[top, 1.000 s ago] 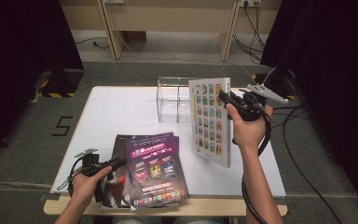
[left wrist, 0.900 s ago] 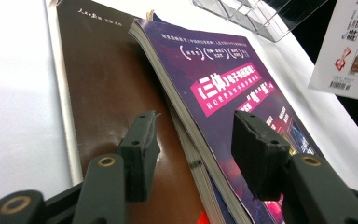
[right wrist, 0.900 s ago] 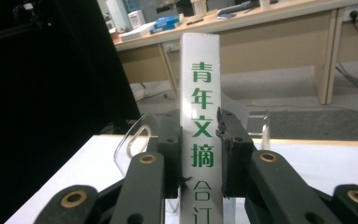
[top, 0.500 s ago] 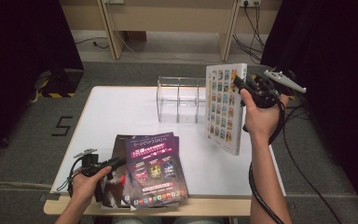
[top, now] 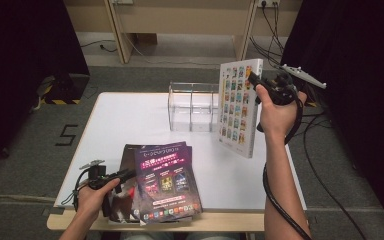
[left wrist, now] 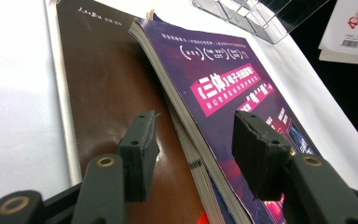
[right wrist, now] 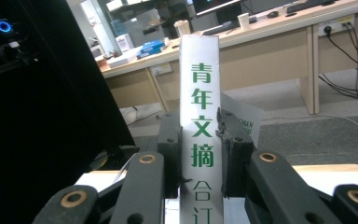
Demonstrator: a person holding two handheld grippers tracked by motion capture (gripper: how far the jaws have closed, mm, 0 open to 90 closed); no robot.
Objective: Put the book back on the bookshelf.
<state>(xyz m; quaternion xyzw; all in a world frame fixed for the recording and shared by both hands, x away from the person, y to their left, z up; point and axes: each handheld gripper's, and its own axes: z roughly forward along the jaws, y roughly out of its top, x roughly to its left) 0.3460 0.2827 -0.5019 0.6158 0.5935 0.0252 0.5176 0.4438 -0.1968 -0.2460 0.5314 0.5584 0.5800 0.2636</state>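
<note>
My right gripper (top: 254, 82) is shut on a thick white book (top: 237, 107) with a grid of small colour pictures on its cover. It holds the book upright in the air over the table's right side. In the right gripper view the pads of the right gripper (right wrist: 199, 140) press both sides of the book's white spine (right wrist: 200, 93), which bears green characters. A purple magazine (top: 166, 182) tops a stack at the table's front edge. My left gripper (top: 127, 175) rests there, open. Its jaws straddle the purple magazine's edge (left wrist: 228, 88), one over a brown cover (left wrist: 107, 79).
A clear acrylic rack (top: 192, 107) with two bays stands at the back middle of the white table (top: 130, 120), just left of the held book. Cables lie on the floor at the right (top: 325, 150). Black curtains hang on both sides.
My right hand has lifted the white book and carried it up and to the right, closer to upright. The left hand and the magazine stack have stayed put.
</note>
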